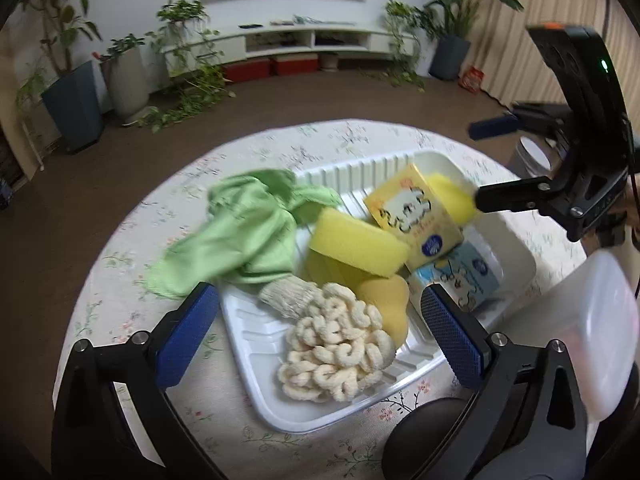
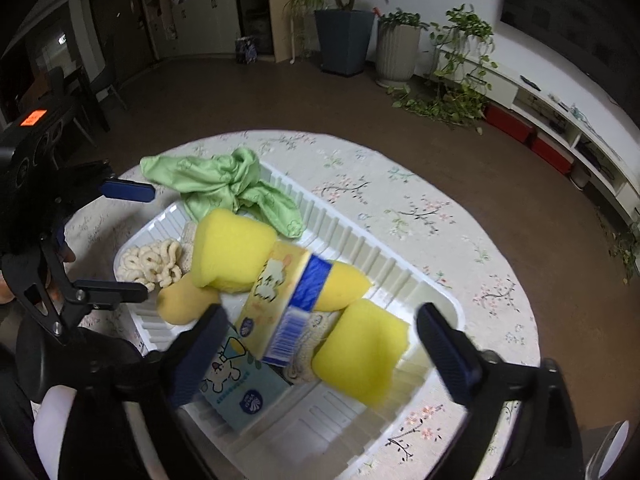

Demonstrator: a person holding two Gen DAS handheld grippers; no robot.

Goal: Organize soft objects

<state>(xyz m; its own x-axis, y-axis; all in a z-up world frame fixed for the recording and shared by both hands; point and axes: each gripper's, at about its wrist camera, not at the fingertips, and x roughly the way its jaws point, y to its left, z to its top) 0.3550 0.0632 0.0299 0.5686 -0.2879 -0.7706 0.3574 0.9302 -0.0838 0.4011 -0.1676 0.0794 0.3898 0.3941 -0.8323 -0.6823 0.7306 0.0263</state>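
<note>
- My left gripper [image 1: 320, 334] stands wide open over the near end of the white tray [image 1: 256, 336], nothing between its blue pads; the cream chenille mitt [image 1: 336, 354] lies just below the gap.
- My right gripper [image 2: 320, 360] is spread just as wide, gripping nothing, hovering above the yellow tissue pack [image 2: 280, 304] and a yellow sponge [image 2: 360, 360].
- The tray sits on a round table with a floral cloth [image 2: 400, 200] and carries all the soft things piled together.
- A green cloth [image 1: 240, 236] drapes over the tray's far left rim, part of it on the table.
- Another yellow sponge [image 1: 356, 246] leans on a darker orange sponge [image 1: 388, 304].
- A pale blue tissue pack [image 1: 460, 280] lies under the yellow one (its printing is too blurred to read).
- In the left view, my right gripper appears at the right edge, well above the tray.
</note>
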